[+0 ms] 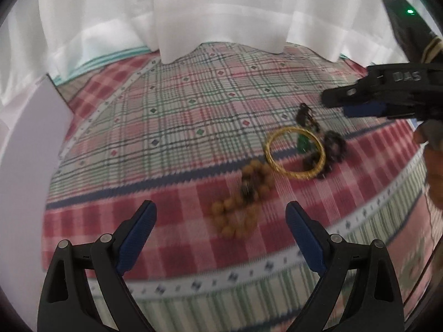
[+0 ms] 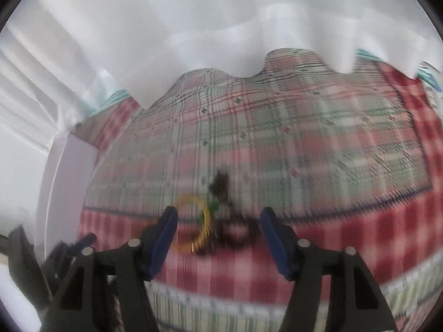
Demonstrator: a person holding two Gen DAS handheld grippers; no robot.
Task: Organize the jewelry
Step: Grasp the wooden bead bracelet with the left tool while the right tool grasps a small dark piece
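A small heap of jewelry lies on the plaid cloth. In the left wrist view a gold bangle (image 1: 295, 152) rests beside a dark beaded piece (image 1: 331, 149) with a green stone (image 1: 303, 142), and a tan bead string (image 1: 239, 207) lies nearer to me. My left gripper (image 1: 221, 213) hangs open just short of the tan beads, nothing between its fingers. My right gripper (image 1: 360, 101) enters from the right, above the dark piece. In the blurred right wrist view the right gripper (image 2: 218, 218) is open above the bangle (image 2: 198, 222) and dark beads (image 2: 235, 231).
The plaid cloth (image 1: 171, 127) covers a bed-like surface. White curtains (image 1: 193, 13) hang along the far edge. A white panel (image 1: 30, 149) stands at the left. A person's hand (image 1: 434, 163) shows at the right edge.
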